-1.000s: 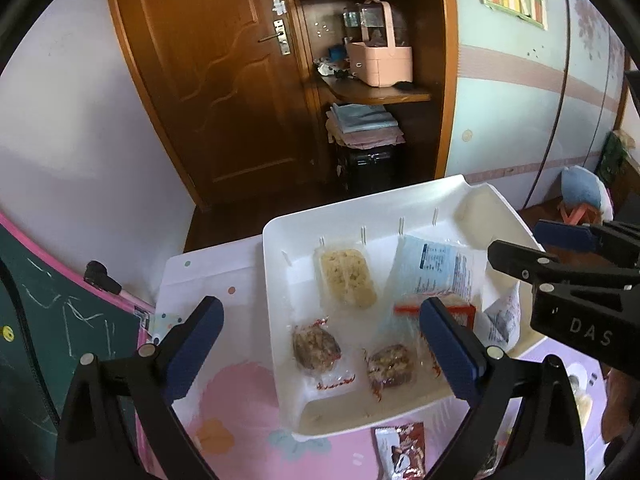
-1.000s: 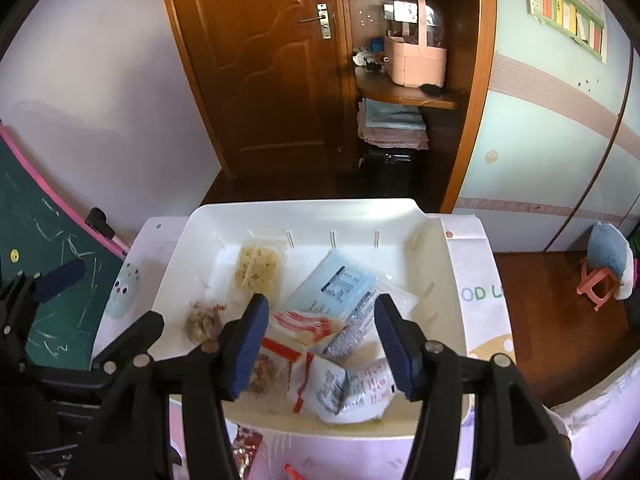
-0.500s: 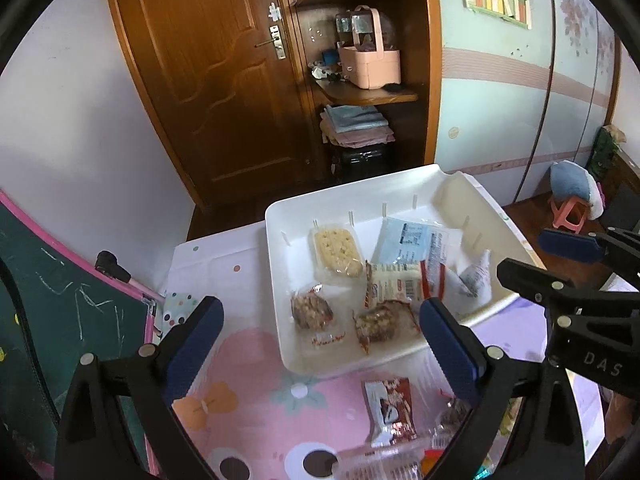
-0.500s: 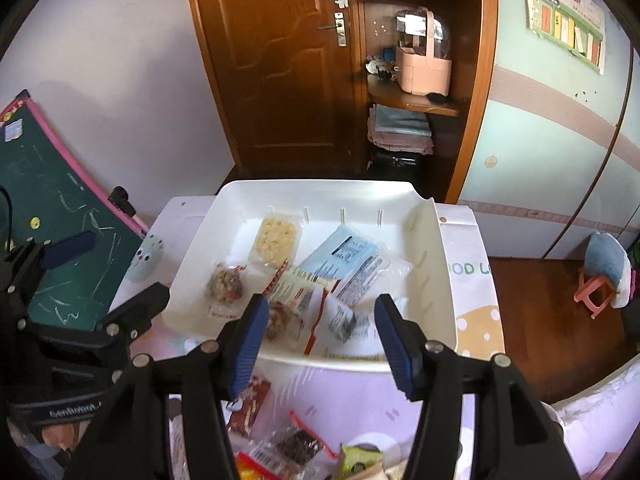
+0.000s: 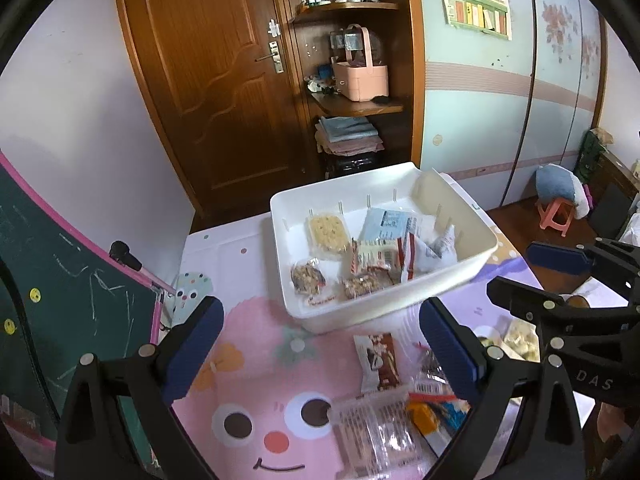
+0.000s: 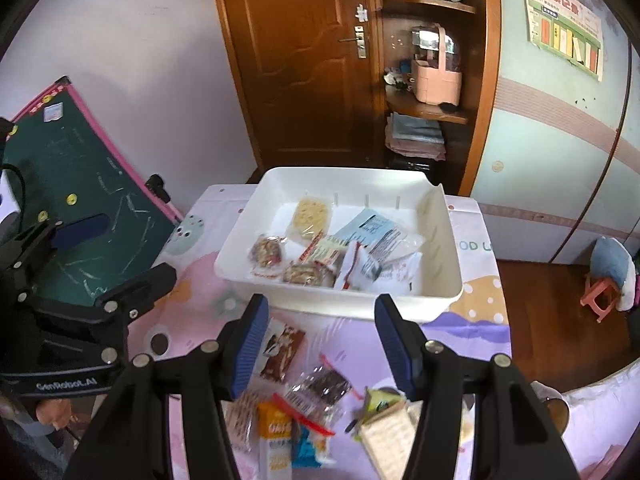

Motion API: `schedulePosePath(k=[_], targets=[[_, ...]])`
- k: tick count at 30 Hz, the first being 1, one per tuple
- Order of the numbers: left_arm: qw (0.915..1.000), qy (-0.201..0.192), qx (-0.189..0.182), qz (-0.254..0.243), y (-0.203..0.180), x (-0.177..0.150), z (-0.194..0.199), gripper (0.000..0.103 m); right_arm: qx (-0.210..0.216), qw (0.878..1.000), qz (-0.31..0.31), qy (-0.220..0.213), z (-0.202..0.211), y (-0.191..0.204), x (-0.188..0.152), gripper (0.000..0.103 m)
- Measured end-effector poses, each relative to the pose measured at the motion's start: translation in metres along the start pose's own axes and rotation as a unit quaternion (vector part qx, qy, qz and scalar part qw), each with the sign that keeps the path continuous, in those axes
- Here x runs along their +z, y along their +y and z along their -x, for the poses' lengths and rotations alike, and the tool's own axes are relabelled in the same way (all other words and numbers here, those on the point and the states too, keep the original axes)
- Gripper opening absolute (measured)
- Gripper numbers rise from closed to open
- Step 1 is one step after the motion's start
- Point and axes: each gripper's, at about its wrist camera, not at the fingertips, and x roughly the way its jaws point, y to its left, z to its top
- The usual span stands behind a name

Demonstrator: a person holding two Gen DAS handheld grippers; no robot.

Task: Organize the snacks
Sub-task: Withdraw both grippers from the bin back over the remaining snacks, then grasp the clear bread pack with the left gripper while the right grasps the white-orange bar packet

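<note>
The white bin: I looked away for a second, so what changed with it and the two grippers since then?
Both grippers, left and right, drew back from the white bin, bringing the loose snack packets on the mat into view. Nothing was grasped or released; both stayed open and empty. The bin's snacks look unchanged.

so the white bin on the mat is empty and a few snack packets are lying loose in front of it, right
Not quite: the white bin is not empty. The right wrist view shows several packets inside, among them a yellow cracker pack and a pale blue packet. Snack packets such as the brown one do lie loose in front.
</note>
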Motion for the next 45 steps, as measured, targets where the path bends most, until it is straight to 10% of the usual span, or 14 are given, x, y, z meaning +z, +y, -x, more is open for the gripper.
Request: schedulePosePath(k=[16, 35, 45], targets=[[0.9992, 0.013, -0.014, 0.036, 0.010, -0.070, 0.019, 0.098, 0.010, 0.999, 0.032, 0.023, 0.013, 0.030, -0.074, 0.056], [0.9899, 0.120, -0.028, 0.071, 0.007, -0.160, -0.054, 0.098, 0.020, 0.982, 0.057, 0.177, -0.083, 0.052, -0.177, 0.055], [0.9811, 0.154, -0.077, 0.089, -0.001, -0.167, -0.084, 0.098, 0.062, 0.981, -0.006, 0.184, -0.087, 0.026, -0.185, 0.019]])
